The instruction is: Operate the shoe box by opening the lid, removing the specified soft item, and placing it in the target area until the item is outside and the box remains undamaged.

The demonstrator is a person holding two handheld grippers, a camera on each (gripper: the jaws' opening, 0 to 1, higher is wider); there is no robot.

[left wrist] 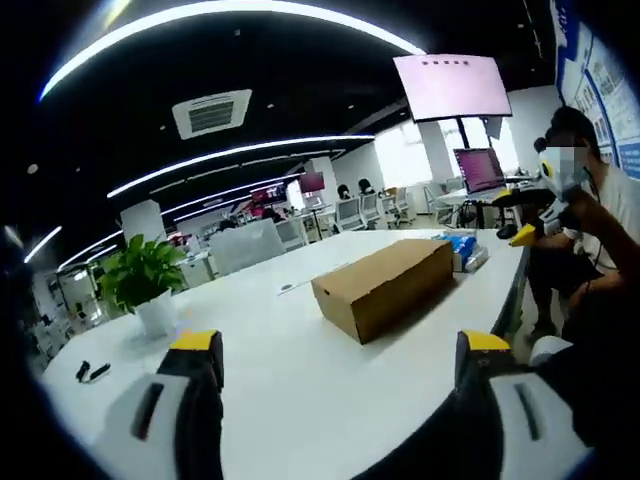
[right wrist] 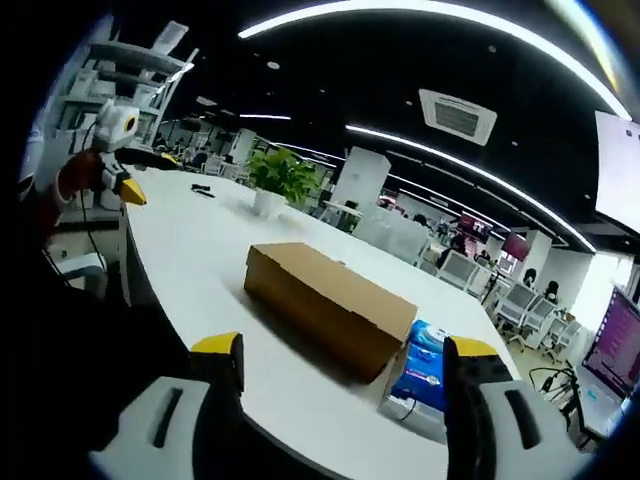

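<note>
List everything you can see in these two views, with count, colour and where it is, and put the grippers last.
shoe box: one, brown cardboard, lid shut, lying on the table.
tissue pack: one, blue and white, on the table right by one end of the shoe box.
potted plant: one, green leaves in a white pot, on the table away from the box.
small dark item: one, black, on the table near the plant; too small to identify.
table: one, white, long.
office chairs: several, pale, in the background.
monitor: one, pink-lit screen, beyond the table's end.
left gripper: one, yellow-tipped, open, above the table.
right gripper: one, yellow-tipped, open, facing the box.
</note>
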